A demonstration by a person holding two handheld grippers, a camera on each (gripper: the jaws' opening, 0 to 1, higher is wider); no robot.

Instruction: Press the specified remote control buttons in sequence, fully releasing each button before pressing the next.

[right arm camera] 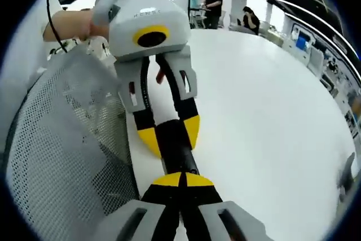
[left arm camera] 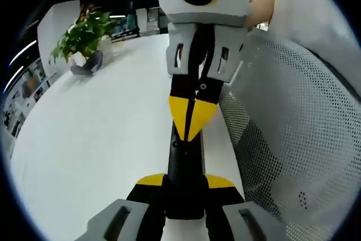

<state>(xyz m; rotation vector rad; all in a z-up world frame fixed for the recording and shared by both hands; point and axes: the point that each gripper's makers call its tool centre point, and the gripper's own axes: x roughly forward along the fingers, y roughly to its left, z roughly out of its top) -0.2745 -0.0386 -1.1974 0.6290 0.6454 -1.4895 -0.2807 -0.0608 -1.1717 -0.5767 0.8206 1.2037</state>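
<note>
Above the white table's [left arm camera: 84, 139] near edge, beside a white mesh chair back [left arm camera: 293, 128], the left gripper [left arm camera: 185, 180] clamps 1 end of a slim black remote control [left arm camera: 184, 167] while the right gripper [right arm camera: 179, 178] pinches shut on the other.

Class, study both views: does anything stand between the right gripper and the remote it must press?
Nothing visible does. The right gripper, its tips closed, appears to rest directly on the black remote, which the left gripper clamps over the white table.
</note>
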